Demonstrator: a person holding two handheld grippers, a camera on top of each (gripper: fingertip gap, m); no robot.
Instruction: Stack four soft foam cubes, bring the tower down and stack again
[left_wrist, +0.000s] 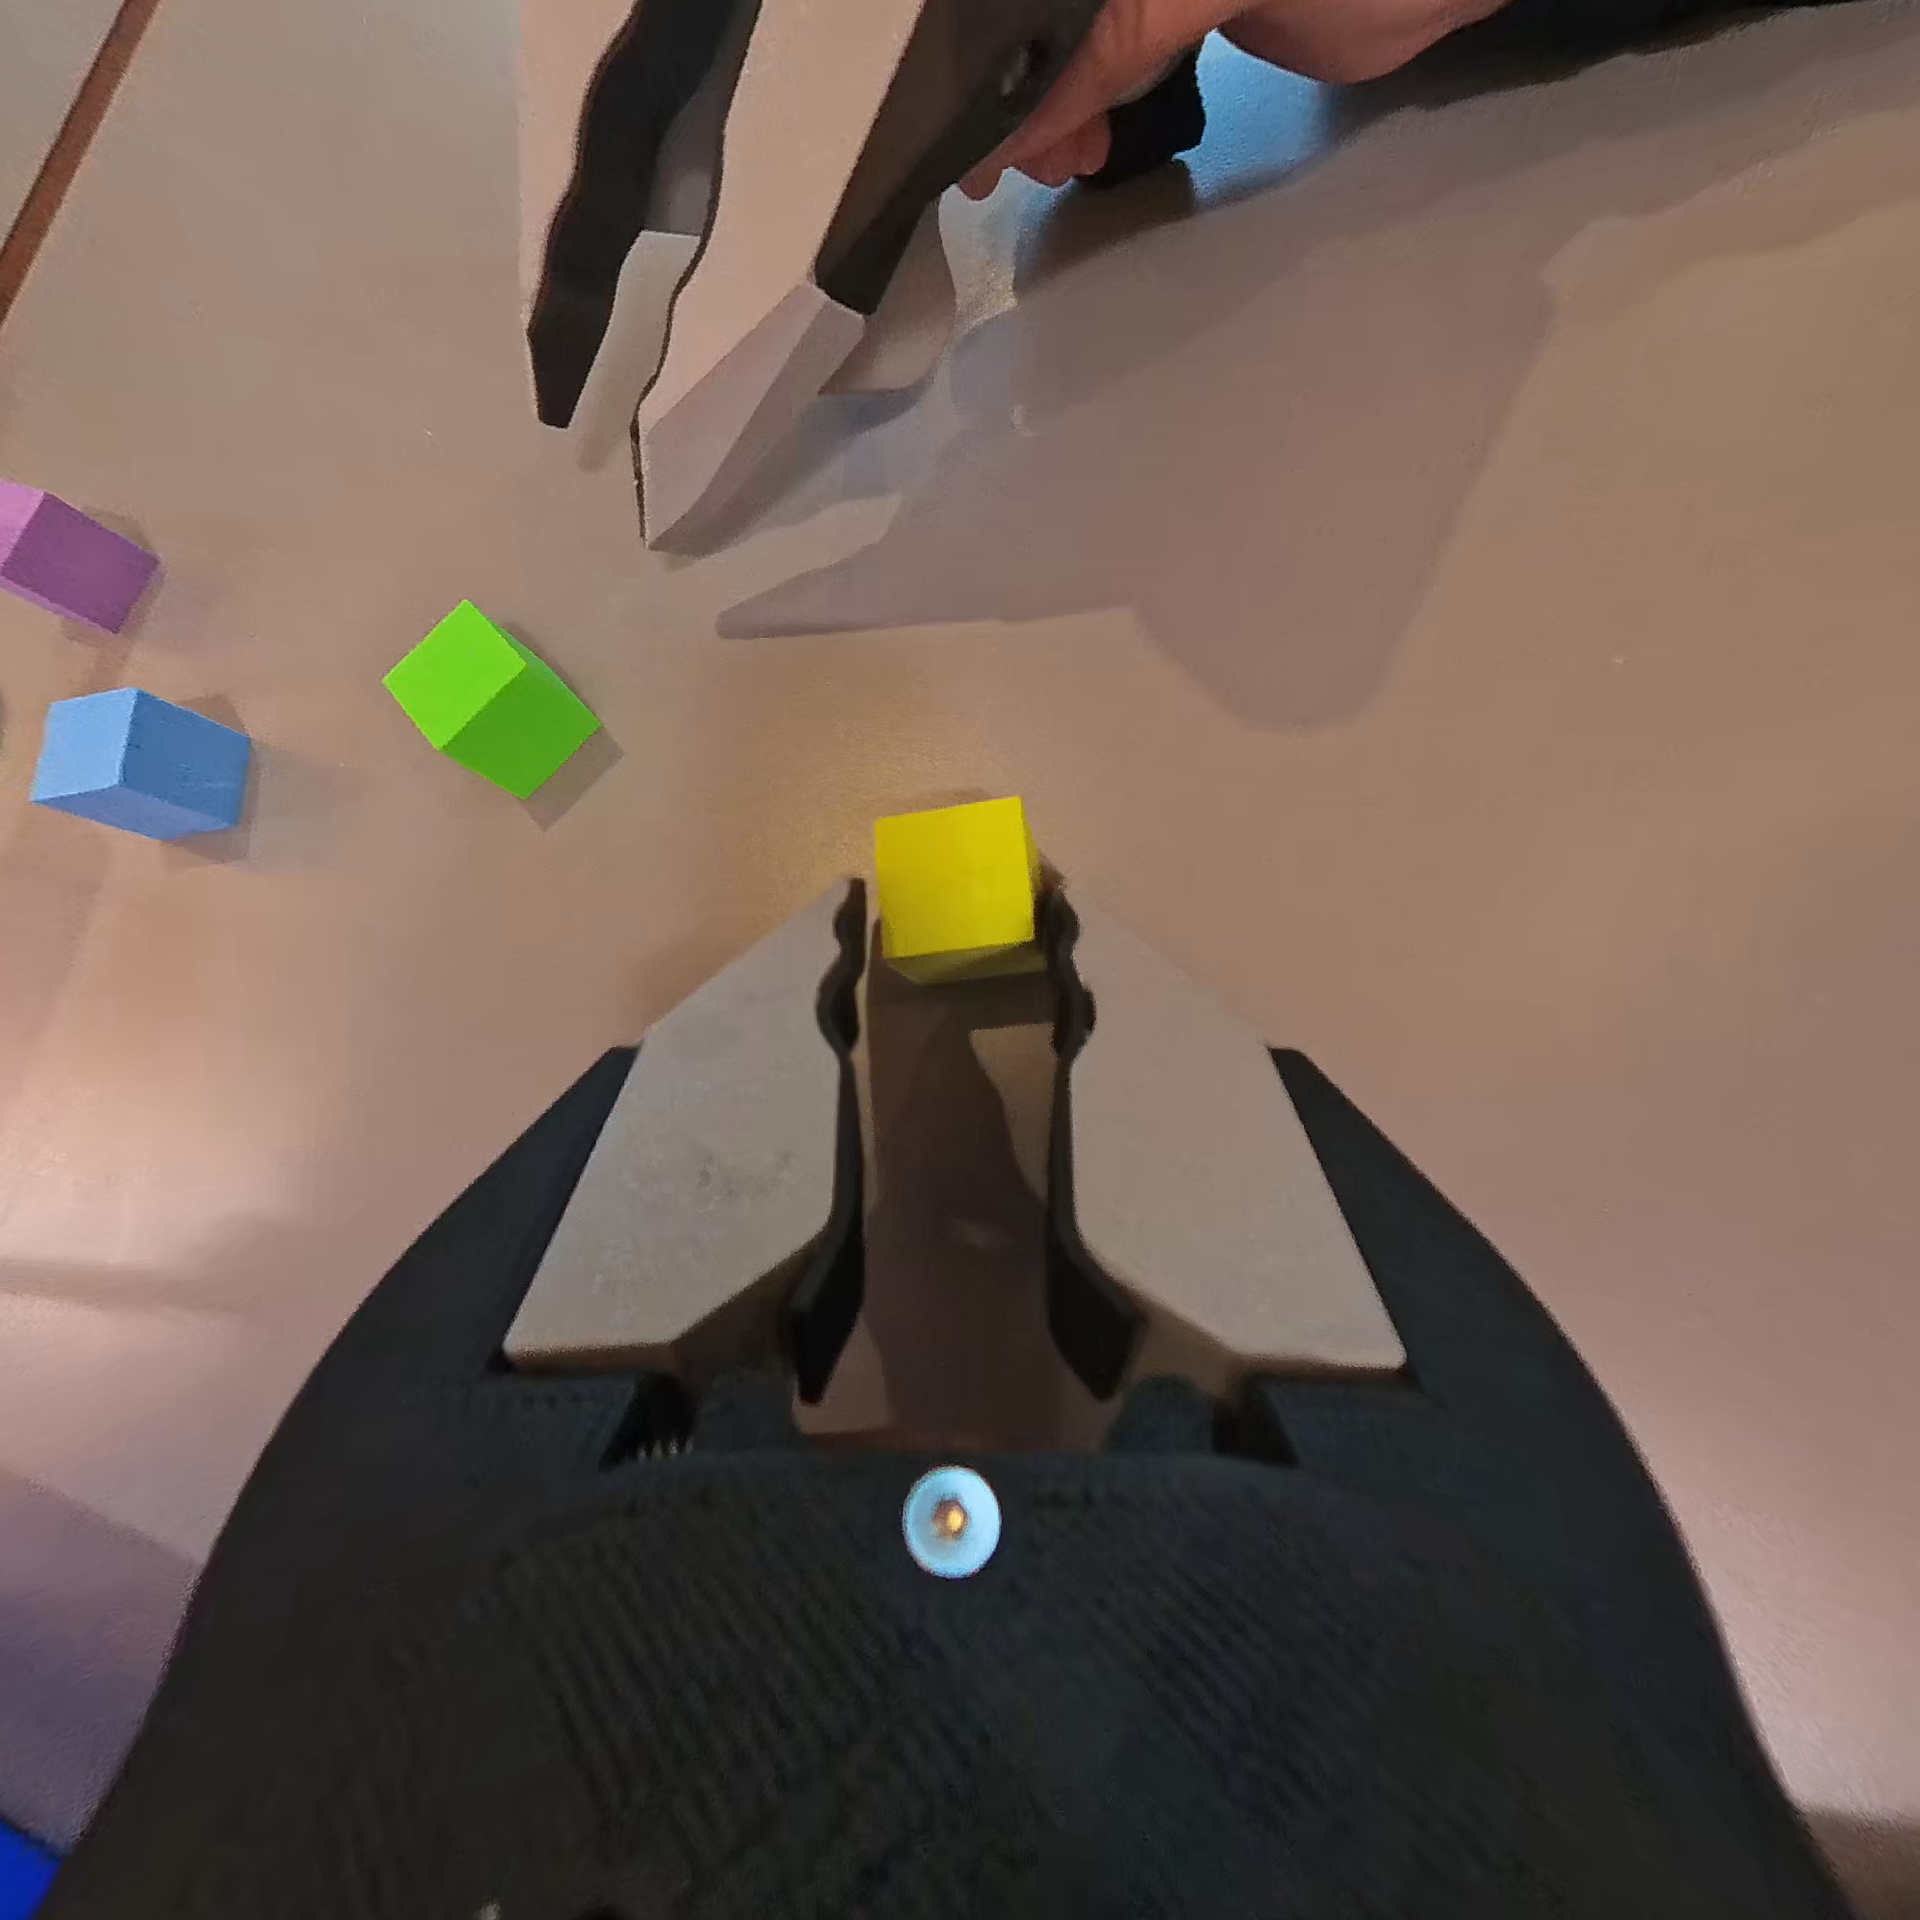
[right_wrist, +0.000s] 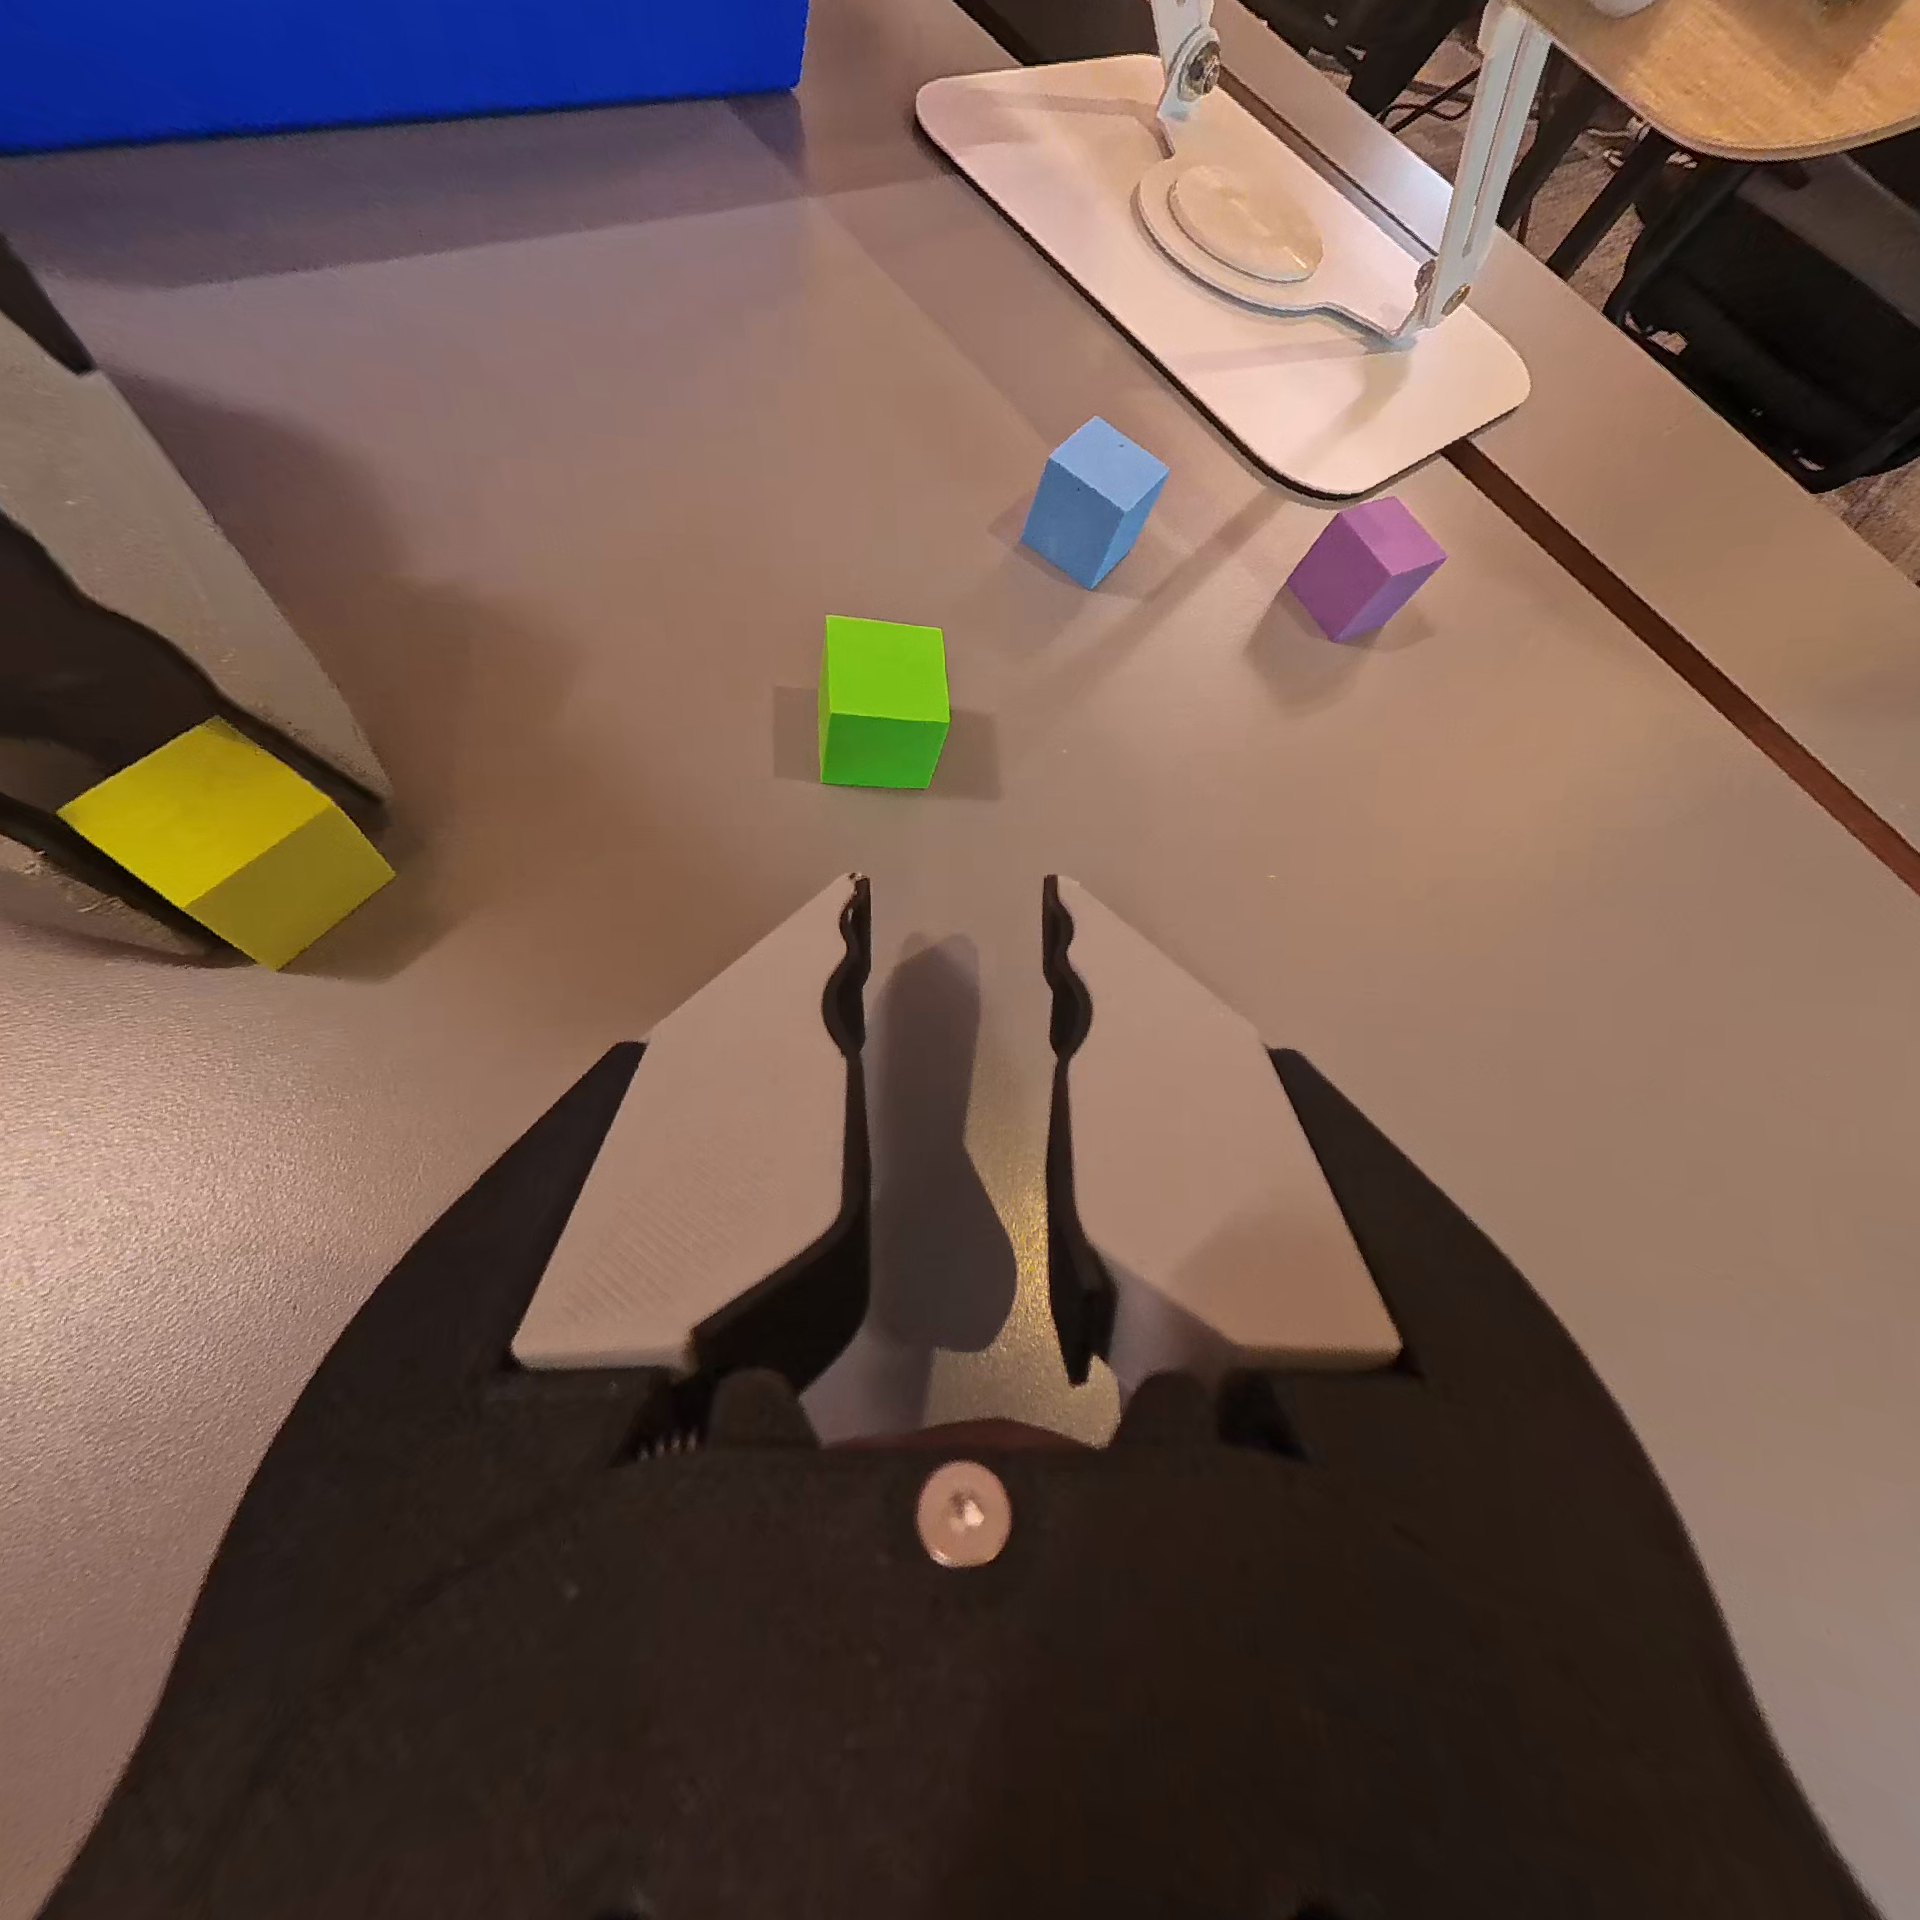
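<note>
Fingers (left_wrist: 858, 935) of left gripper (left_wrist: 951, 894) clamp yellow cube (left_wrist: 956, 878).

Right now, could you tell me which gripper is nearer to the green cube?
Right. The right gripper is open and empty, its fingertips pointing at the green cube across a short stretch of bare table. The left gripper, shut on the yellow cube, sits farther off to the side.
</note>
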